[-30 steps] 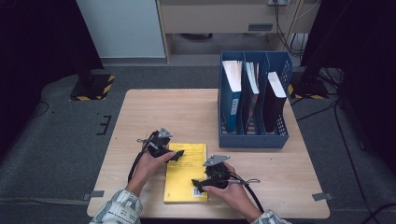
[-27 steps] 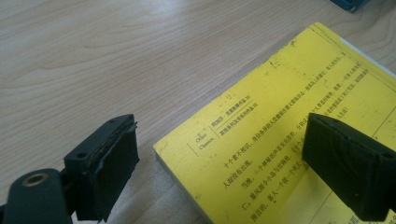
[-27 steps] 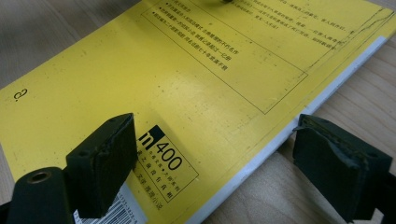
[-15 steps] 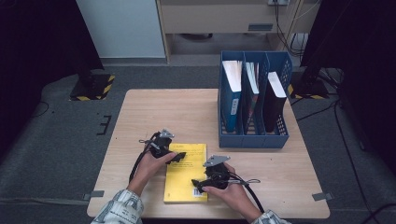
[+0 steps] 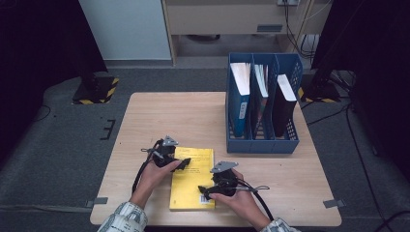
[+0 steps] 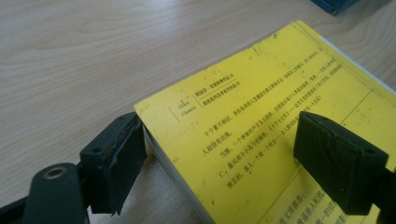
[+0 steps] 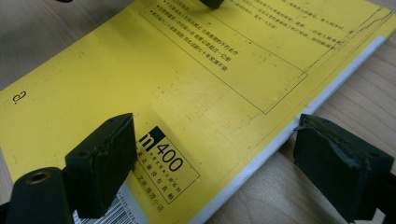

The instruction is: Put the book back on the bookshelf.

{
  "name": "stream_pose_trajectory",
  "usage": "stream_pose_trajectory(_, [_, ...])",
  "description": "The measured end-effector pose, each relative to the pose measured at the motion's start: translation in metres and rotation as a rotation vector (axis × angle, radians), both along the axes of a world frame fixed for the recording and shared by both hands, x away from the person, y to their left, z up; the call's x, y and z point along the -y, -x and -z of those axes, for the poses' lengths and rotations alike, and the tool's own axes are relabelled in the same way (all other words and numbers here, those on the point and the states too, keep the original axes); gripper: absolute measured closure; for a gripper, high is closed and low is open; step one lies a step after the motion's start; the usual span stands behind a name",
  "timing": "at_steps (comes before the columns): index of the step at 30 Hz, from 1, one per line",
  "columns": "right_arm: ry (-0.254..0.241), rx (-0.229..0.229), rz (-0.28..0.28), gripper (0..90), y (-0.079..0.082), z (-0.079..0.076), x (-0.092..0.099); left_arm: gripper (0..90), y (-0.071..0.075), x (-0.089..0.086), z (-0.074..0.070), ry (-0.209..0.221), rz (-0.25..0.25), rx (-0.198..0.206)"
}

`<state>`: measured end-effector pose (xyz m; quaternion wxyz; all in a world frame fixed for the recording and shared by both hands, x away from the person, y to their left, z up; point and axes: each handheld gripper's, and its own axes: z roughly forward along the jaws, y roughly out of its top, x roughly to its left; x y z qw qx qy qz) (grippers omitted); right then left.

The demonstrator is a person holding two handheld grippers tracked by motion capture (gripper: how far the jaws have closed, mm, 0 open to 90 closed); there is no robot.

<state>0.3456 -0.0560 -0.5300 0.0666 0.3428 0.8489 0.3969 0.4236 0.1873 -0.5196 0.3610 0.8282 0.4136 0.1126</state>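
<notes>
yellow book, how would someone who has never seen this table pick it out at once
On the light wooden table, look at the near edge, in front of the blue three-slot file rack. The flat yellow paperback book lies there between the two hand-held grippers. It is the one yellow book and the one lying flat; the others stand upright in the rack.

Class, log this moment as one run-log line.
left gripper: open, closing at yellow book corner | right gripper: open, astride book edge | book: flat on table

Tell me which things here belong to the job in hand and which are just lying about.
In the job:
- yellow book, flat on the table
- left gripper, jaws just closing around the book's corner, not clamped
- right gripper, open at the opposite edge

Lying about:
- blue file rack, books upright inside it
- striped stand foot on the floor
</notes>
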Motion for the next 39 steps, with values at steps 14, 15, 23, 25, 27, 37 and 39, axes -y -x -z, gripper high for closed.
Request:
stream_pose_trajectory(14, [-0.007,0.001,0.007,13.2,0.001,0.001,0.0,18.8,0.029,-0.003,0.001,0.061,0.008,-0.013])
stream_pose_trajectory(15, [-0.008,0.005,0.006,13.2,0.0,0.001,0.0,19.5,0.032,-0.003,0.001,0.07,0.008,-0.009])
stream_pose_trajectory(23, [-0.013,0.007,0.014,12.9,0.002,0.002,0.0,21.1,0.05,-0.002,-0.004,0.097,0.014,-0.003])
stream_pose_trajectory(25, [-0.014,0.009,0.017,12.9,0.002,0.002,-0.001,21.5,0.054,-0.003,-0.002,0.09,0.02,-0.014])
stream_pose_trajectory(27, [-0.016,0.011,0.02,12.8,0.002,0.002,-0.001,23.0,0.059,-0.005,0.0,0.092,0.027,-0.016])
stream_pose_trajectory(37, [-0.022,0.01,0.026,12.2,0.003,0.002,-0.001,27.2,0.067,-0.004,-0.001,0.116,0.023,-0.033])
stream_pose_trajectory(39, [-0.022,0.012,0.029,11.9,0.003,0.002,-0.001,29.4,0.066,-0.004,-0.003,0.115,0.023,-0.03])
